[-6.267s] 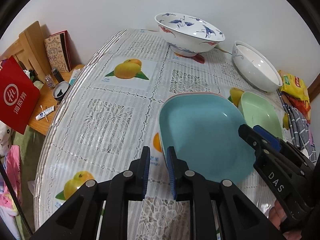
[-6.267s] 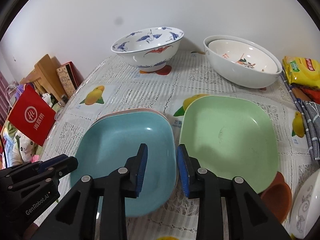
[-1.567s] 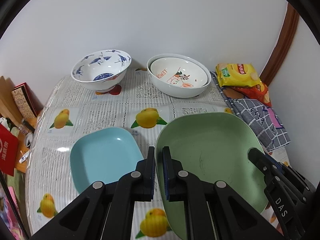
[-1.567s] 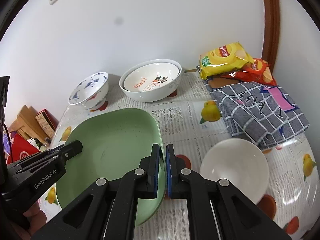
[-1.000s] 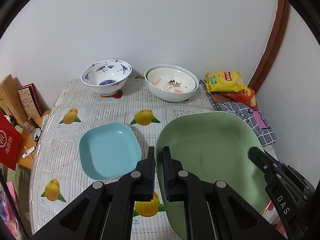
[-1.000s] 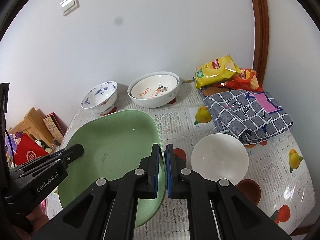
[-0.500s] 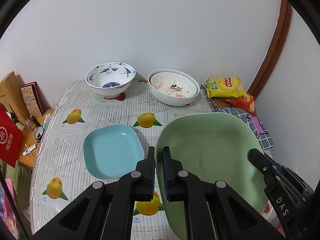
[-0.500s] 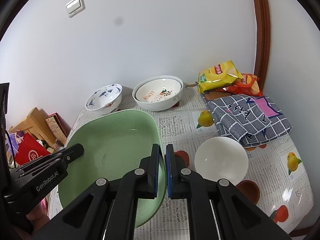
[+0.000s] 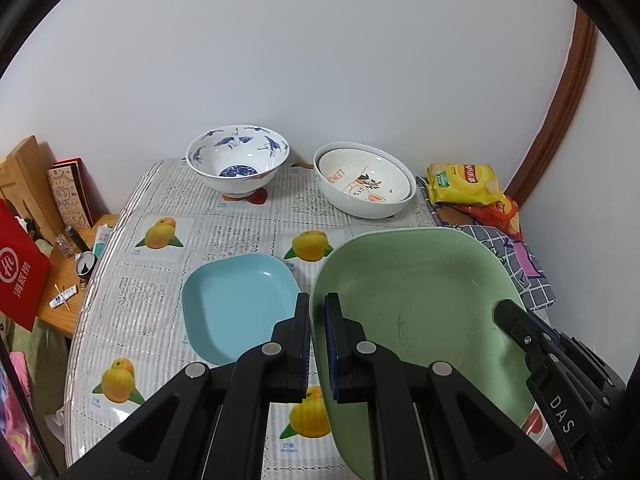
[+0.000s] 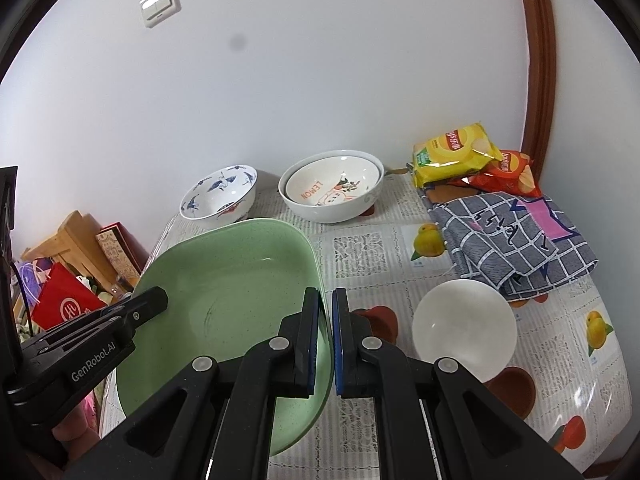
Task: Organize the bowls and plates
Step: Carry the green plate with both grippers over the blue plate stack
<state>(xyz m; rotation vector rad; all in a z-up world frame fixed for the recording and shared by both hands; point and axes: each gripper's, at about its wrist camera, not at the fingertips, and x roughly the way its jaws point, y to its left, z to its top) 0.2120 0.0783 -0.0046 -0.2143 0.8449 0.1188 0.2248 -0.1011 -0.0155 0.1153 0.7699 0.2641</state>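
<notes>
Your left gripper [image 9: 317, 344] is pinched down on the left rim of the green plate [image 9: 416, 312], and your right gripper [image 10: 325, 340] is clamped on its opposite rim — both sets of fingers nearly closed with only the plate's edge between them. You hold the green plate [image 10: 228, 300] up off the table [image 9: 248, 236], tilted a little, between the two tools. In the left view the other tool shows at the far rim with "DAS" printed on it; in the right view the left tool reads "GenRobot.AI".

Below the green plate on its left side lies a blue plate [image 9: 236, 304], flat on the table. At the back stand a blue-and-white bowl [image 9: 238, 168] with birds painted inside and, just to its right, two nested white bowls [image 9: 364, 184]; the inner one carries the word "LEMON" and a small drawing. To your right a plain white bowl [image 10: 464, 328] sits on the table, with a brown dish [image 10: 512, 396] partly under its near edge.

Past that lie a grey checked cloth [image 10: 516, 240] with a pink patch, a yellow chip bag [image 10: 456, 156] and an orange-red one [image 10: 508, 172] against the wall. The tablecloth is printed with oranges. Off the table's left edge sit a red bag [image 9: 20, 276] with white Chinese writing and a wooden board [image 9: 24, 176]. A light switch [image 10: 160, 0] is on the wall.
</notes>
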